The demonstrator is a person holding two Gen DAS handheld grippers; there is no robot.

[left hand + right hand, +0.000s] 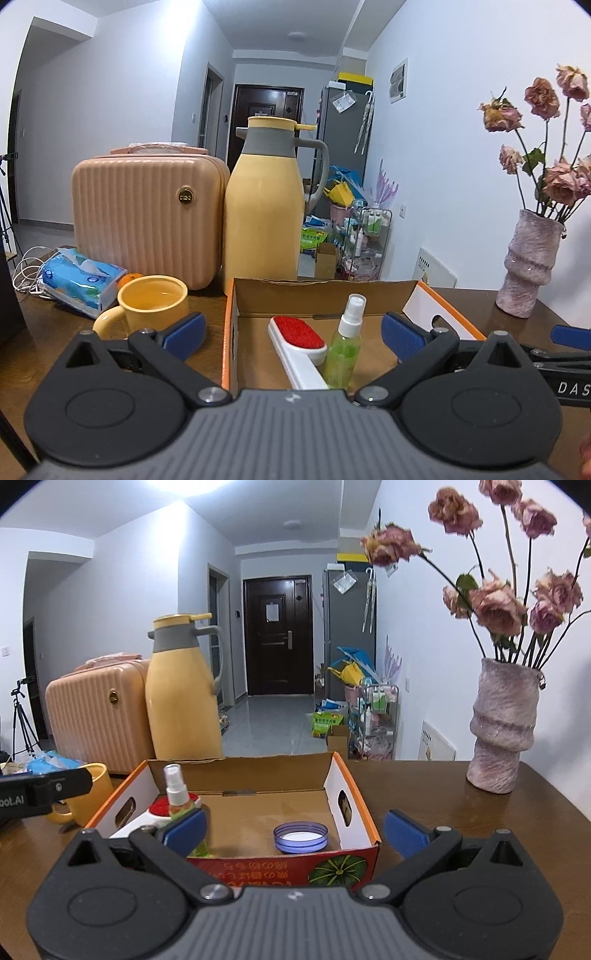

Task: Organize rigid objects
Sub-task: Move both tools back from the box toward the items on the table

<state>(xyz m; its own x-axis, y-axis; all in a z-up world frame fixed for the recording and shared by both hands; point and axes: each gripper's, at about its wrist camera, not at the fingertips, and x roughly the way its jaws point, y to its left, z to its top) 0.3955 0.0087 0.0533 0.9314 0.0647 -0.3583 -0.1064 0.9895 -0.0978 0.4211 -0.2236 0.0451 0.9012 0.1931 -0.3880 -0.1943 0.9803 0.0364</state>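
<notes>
White walls (129, 590) frame a hallway with a grey tiled floor (273, 723) leading to a dark door (279, 635) at centre frame; a ceiling light (295, 524) glows above.

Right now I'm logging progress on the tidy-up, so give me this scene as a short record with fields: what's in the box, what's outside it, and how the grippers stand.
container: open cardboard box on wooden table
in box: lint brush, green spray bottle, blue jar lid
outside box, left: yellow mug, tissue pack, thermos jug, pink case
outside box, right: vase of dried roses
left gripper: open, empty
right gripper: open, empty
</notes>
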